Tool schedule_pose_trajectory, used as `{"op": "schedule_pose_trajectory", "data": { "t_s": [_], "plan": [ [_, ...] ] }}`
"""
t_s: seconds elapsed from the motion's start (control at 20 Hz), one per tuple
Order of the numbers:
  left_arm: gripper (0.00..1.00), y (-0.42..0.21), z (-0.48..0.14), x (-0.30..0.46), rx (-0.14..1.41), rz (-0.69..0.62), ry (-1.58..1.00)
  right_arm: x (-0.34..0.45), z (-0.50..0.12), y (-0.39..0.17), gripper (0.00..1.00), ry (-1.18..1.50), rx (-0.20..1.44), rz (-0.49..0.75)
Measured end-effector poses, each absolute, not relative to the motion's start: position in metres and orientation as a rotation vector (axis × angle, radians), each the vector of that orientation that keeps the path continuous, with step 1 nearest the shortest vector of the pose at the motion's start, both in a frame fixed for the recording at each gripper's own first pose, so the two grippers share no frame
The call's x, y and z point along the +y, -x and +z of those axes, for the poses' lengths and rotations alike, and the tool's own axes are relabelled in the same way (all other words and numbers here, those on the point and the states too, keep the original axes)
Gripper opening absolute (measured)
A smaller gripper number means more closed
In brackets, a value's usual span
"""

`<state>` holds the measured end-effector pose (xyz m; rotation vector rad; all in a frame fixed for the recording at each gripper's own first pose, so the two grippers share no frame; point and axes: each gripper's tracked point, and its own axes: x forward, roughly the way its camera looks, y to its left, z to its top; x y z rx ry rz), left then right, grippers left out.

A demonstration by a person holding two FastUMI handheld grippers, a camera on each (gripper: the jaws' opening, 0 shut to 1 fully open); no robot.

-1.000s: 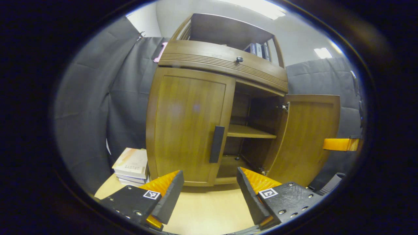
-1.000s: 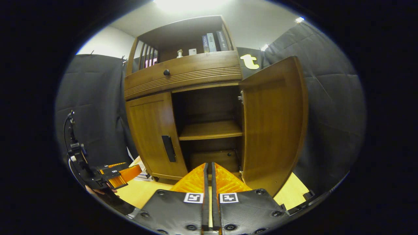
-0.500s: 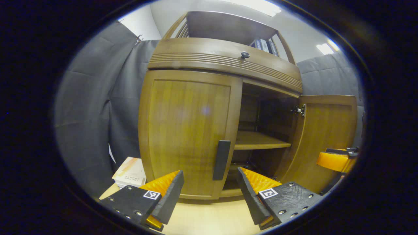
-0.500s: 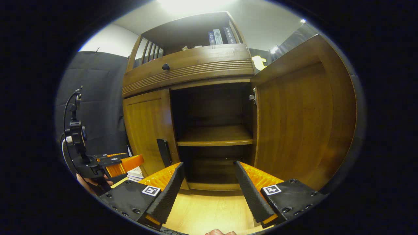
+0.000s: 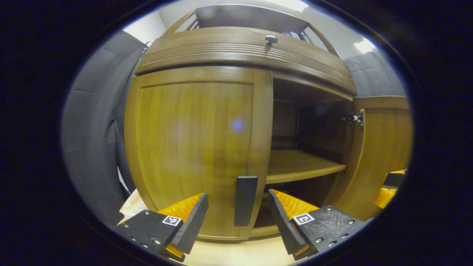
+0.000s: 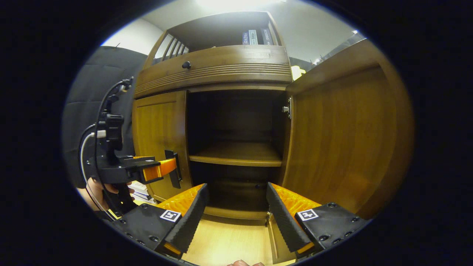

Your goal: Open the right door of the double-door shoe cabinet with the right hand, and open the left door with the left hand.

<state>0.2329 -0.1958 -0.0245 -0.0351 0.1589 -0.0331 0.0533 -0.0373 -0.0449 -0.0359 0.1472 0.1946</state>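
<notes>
Right door (image 6: 343, 136) swung wide, left door (image 5: 192, 147) shut. Left gripper (image 5: 238, 212) open, fingers straddling the handle (image 5: 244, 199), not touching. Right gripper (image 6: 234, 210) open, empty, facing the shelf (image 6: 236, 155).

The shoe cabinet (image 6: 221, 74) fills the right gripper view. Its right door (image 6: 340, 136) stands swung wide open to the right of the dark opening, where a shelf (image 6: 236, 155) crosses the inside. The left door (image 6: 159, 140) is closed. The left gripper (image 6: 168, 170), held by a hand (image 6: 98, 186), sits at that door's dark handle (image 6: 173, 173). The right gripper (image 6: 234, 210) hangs in front of the cabinet's open half, fingers spread apart and holding nothing.
</notes>
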Motion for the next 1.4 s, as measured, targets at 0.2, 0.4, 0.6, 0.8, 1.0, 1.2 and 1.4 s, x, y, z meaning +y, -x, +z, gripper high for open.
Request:
{"op": "schedule_pose_trajectory", "data": {
  "t_s": [0.2, 0.4, 0.6, 0.8, 1.0, 1.2, 1.4],
  "plan": [
    [0.75, -0.253, -0.038, -0.198, 0.185, -0.045, 0.049, -0.039, -0.047, -0.065, 0.93, 0.035, 0.150, 0.192],
    [0.57, -0.265, -0.050, -0.204, 0.200, -0.032, 0.051, -0.043, -0.048, -0.070, 0.93, 0.028, 0.150, 0.186],
    [0.33, -0.266, -0.048, -0.203, 0.181, -0.009, -0.001, -0.044, -0.050, -0.077, 0.94, 0.019, 0.160, 0.184],
    [0.12, -0.264, -0.051, -0.205, 0.191, -0.023, 0.029, -0.040, -0.051, -0.077, 0.94, 0.009, 0.167, 0.187],
    [0.07, -0.260, -0.049, -0.205, 0.189, -0.038, 0.036, -0.038, -0.051, -0.073, 0.94, 0.005, 0.168, 0.172],
    [0.07, -0.249, -0.049, -0.205, 0.184, -0.057, 0.044, -0.041, -0.053, -0.063, 0.94, -0.015, 0.177, 0.144],
    [0.07, -0.229, -0.048, -0.203, 0.179, -0.083, 0.050, -0.041, -0.055, -0.049, 0.94, -0.034, 0.190, 0.117]
  ]
}}
